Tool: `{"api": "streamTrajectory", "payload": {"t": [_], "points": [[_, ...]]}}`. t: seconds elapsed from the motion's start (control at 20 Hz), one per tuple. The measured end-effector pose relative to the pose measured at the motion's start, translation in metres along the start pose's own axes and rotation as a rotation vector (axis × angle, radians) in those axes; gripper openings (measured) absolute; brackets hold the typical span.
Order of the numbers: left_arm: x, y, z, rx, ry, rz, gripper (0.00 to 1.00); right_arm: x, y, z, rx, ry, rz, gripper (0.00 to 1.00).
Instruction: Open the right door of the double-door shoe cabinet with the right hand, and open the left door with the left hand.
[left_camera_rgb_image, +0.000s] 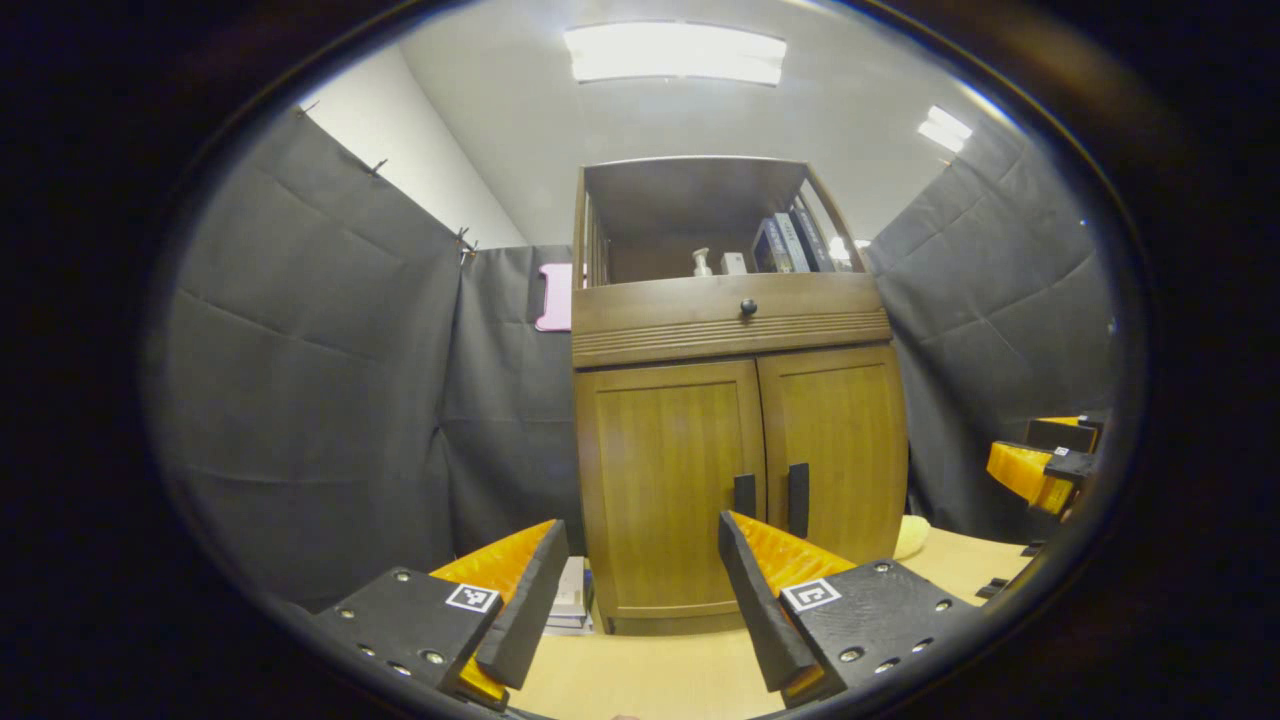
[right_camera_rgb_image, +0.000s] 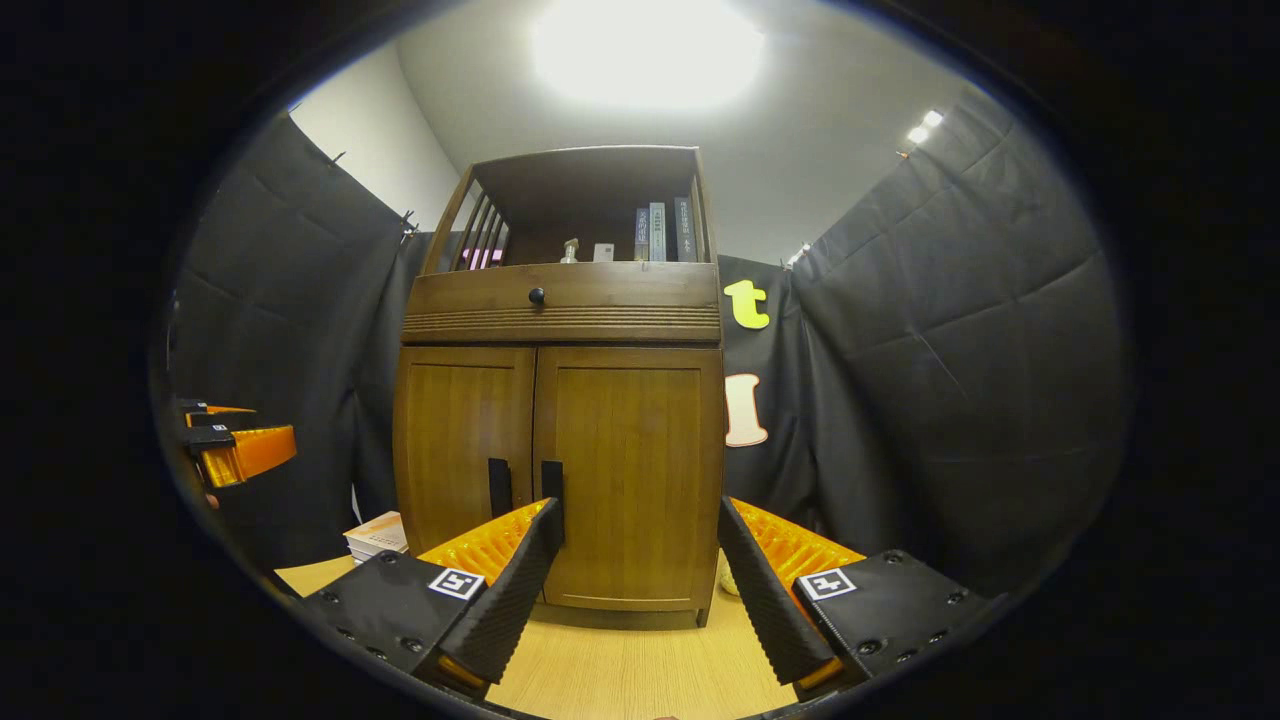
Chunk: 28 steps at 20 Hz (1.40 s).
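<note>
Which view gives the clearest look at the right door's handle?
The left gripper view: the right door handle stands whole and unobstructed beside the left door handle, between the open left gripper fingers. In the right gripper view, that handle is partly overlapped at its foot by a finger of the right gripper.

Cabinet: we see warm brown wood with vertical grain.
Door handles: we see black.
Drawer knob: black.
Tabletop: we see pale wood with faint grain.
Ceiling: we see plain white.
</note>
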<state>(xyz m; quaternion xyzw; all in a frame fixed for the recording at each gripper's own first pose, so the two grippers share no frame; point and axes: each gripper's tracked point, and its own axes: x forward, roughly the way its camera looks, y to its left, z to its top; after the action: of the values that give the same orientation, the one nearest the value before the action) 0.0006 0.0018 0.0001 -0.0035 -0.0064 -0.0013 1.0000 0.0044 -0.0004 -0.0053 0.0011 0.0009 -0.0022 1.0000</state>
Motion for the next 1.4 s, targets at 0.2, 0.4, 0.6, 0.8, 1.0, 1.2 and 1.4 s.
{"api": "streamTrajectory", "payload": {"t": [0.2, 0.4, 0.6, 0.8, 1.0, 1.2, 1.4], "points": [[-0.001, 0.001, 0.000, -0.001, -0.007, 0.006, 0.87, 0.006, 0.001, -0.003, 0.012, 0.003, 0.004, 0.98], [-0.002, 0.001, 0.000, 0.004, -0.006, 0.021, 0.87, 0.022, 0.008, 0.000, 0.028, -0.004, 0.018, 0.96], [-0.001, 0.002, 0.001, 0.020, 0.004, 0.049, 0.87, 0.045, 0.015, 0.000, 0.038, -0.005, 0.027, 0.98], [0.001, 0.004, 0.001, 0.028, 0.008, 0.084, 0.87, 0.070, 0.025, -0.003, 0.029, 0.000, 0.036, 0.98], [0.003, 0.006, 0.001, 0.045, 0.005, 0.115, 0.87, 0.097, 0.034, -0.005, 0.036, -0.004, 0.042, 0.98], [0.002, 0.009, 0.000, 0.047, 0.007, 0.145, 0.87, 0.125, 0.044, -0.010, 0.064, 0.004, 0.049, 0.98], [0.002, 0.013, 0.003, 0.065, 0.000, 0.197, 0.87, 0.154, 0.056, -0.026, 0.084, 0.032, 0.072, 0.98]]}}
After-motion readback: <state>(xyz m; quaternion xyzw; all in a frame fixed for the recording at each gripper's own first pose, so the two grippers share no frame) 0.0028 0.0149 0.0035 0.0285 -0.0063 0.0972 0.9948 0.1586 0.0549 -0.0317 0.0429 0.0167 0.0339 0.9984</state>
